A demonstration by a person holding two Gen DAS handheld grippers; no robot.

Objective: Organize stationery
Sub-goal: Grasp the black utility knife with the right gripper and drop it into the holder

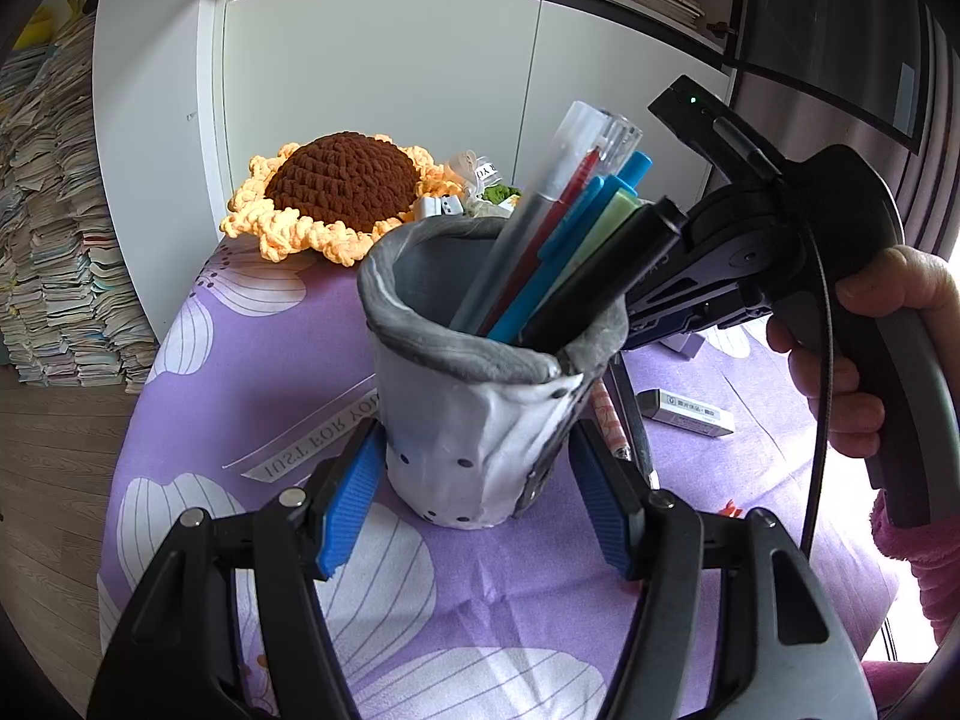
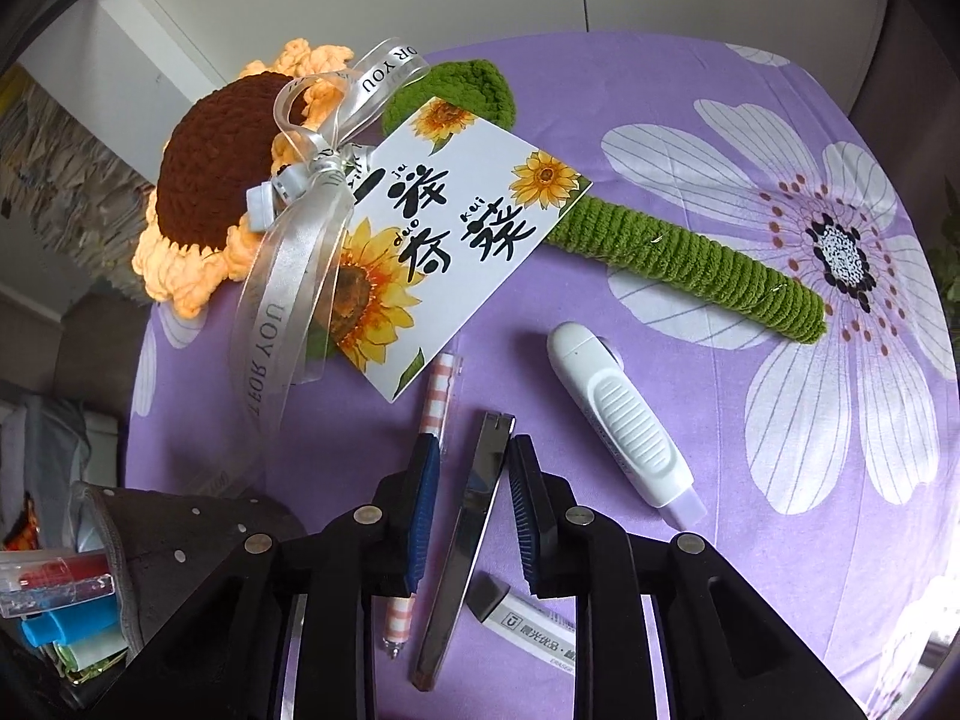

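Note:
A grey and white fabric pen holder (image 1: pixel 480 414) stands upright on the purple floral tablecloth (image 1: pixel 240 360), holding several pens (image 1: pixel 564 240). My left gripper (image 1: pixel 480 498) is open, its blue pads on either side of the holder's base, not pressing it. My right gripper (image 2: pixel 471 510) is open above a dark metal pen (image 2: pixel 465 546) that lies on the cloth between its fingers. A pink checked pen (image 2: pixel 435 396) lies just left of it. An eraser (image 2: pixel 528 624) and a white correction-tape dispenser (image 2: pixel 624 420) lie to the right. The holder's rim shows at lower left in the right wrist view (image 2: pixel 150 540).
A crocheted sunflower (image 2: pixel 210 180) with green stem (image 2: pixel 690 264), ribbon and a gift card (image 2: pixel 444 234) lies across the far side of the table. White cabinets (image 1: pixel 390 90) stand behind. Stacked books (image 1: pixel 48 240) are on the left. The eraser also shows in the left wrist view (image 1: pixel 684 411).

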